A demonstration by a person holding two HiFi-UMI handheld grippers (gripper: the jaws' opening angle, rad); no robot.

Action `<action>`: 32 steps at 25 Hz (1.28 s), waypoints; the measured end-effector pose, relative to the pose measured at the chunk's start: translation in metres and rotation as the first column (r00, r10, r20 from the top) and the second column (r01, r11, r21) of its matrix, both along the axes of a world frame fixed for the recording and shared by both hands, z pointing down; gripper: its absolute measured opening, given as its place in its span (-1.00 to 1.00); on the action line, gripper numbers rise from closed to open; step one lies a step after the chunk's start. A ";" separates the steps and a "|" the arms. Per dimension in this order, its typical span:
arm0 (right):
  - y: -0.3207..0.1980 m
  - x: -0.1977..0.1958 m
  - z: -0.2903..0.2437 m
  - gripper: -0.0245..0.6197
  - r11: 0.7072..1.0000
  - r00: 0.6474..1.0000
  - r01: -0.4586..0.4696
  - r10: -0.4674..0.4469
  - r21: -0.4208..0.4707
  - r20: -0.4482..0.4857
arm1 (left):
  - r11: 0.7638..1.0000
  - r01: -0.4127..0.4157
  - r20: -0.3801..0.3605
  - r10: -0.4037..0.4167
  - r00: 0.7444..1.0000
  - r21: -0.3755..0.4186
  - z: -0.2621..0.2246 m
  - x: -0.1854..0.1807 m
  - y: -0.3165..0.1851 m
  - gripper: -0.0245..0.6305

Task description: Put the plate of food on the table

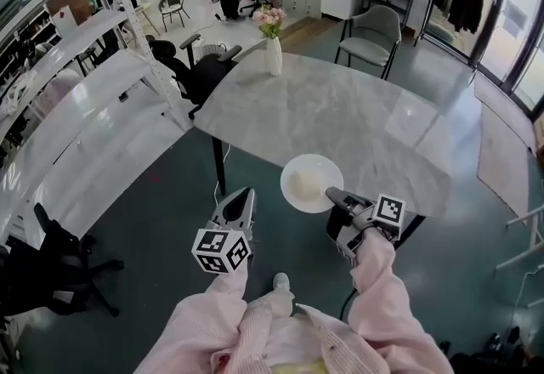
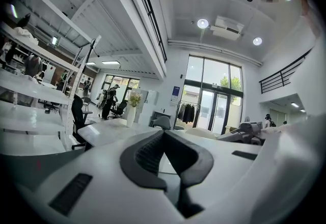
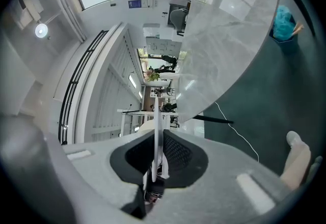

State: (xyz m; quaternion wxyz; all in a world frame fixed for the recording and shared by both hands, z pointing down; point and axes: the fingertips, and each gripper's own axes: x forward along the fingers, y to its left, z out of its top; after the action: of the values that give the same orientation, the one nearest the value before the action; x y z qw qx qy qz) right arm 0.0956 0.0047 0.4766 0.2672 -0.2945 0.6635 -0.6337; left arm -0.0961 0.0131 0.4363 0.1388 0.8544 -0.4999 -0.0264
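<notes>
While the right claw [image 1: 333, 194] pinches the plate [image 1: 308, 181] at the surface [image 1: 340, 109] edge, the left claw [image 1: 245, 194] is pressed together; putting down seems left.

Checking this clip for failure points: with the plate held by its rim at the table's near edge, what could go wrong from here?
1. The right hand-held gripper pinches the plate by one side of its rim only. The plate could tilt or slip, and the food could slide off.
2. Part of the plate seems to hang past the edge of the table, over the floor. If it is let go here, it might tip off.
</notes>
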 end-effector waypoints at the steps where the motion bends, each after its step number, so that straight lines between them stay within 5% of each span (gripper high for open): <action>1: -0.009 -0.002 0.001 -0.84 1.000 1.000 0.000 0.000 -0.001 0.004 | 1.000 0.000 0.000 0.000 1.000 -0.001 0.000 -0.002 -0.009 -0.93; 32: -0.241 -0.028 0.054 -0.84 0.996 0.999 0.021 -0.018 -0.084 0.036 | 0.987 0.061 -0.040 -0.068 0.997 -0.152 0.053 -0.026 -0.230 -0.93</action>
State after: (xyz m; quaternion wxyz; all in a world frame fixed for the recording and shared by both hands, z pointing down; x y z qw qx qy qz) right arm 0.0674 -0.2359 0.5305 0.2602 -0.2879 0.6343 -0.6687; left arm -0.1223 -0.2165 0.4893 0.2133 0.8242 -0.5245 -0.0125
